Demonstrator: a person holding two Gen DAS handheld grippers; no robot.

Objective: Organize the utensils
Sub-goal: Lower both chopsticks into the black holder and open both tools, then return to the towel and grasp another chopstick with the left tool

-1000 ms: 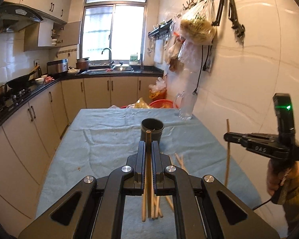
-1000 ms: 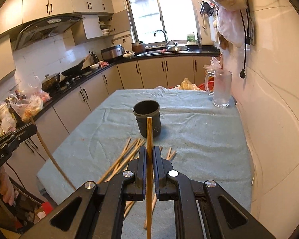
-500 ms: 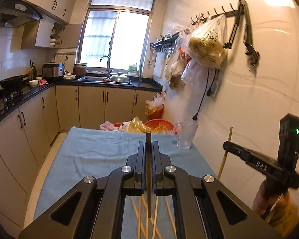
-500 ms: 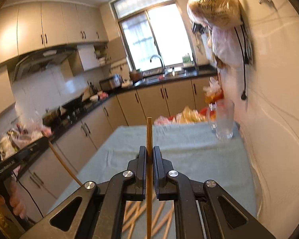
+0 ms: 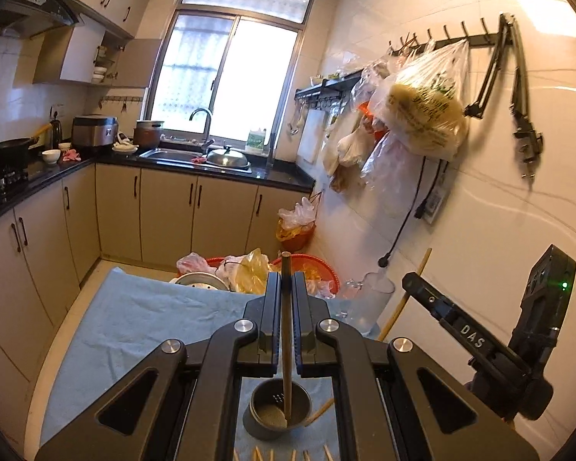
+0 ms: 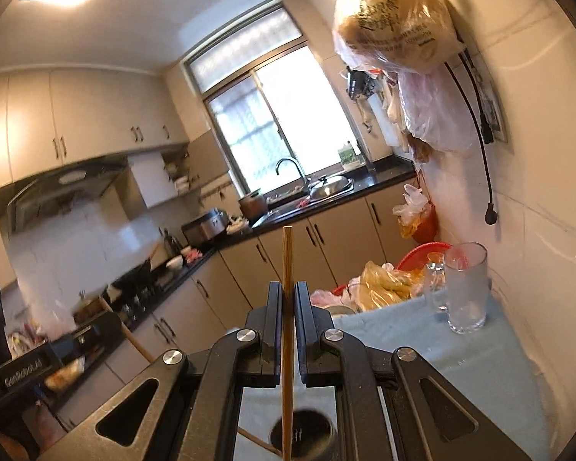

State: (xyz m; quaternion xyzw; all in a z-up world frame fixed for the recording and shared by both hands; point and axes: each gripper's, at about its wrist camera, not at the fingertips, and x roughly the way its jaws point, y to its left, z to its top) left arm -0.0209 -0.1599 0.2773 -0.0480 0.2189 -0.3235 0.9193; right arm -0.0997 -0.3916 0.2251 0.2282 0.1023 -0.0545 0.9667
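Note:
My left gripper (image 5: 286,280) is shut on a wooden chopstick (image 5: 286,330) held upright; its lower end reaches into the dark round holder (image 5: 276,413) on the blue cloth. My right gripper (image 6: 287,292) is shut on another chopstick (image 6: 287,307), upright over the same holder (image 6: 303,436), its lower end over the opening. In the left wrist view the right gripper (image 5: 411,280) shows at the right with its chopstick (image 5: 403,299). Several loose chopsticks (image 5: 288,455) lie on the cloth near the holder.
A glass mug (image 6: 464,288) stands at the table's far right by the tiled wall. A red basin with plastic bags (image 5: 288,265) sits beyond the table's far edge. Bags hang from wall hooks (image 5: 422,115). Counter, sink and cabinets run along the back and left.
Both grippers have risen and tilted up over the holder, each carrying its chopstick. The holder now lies under the jaws, and the left chopstick's end has gone into it.

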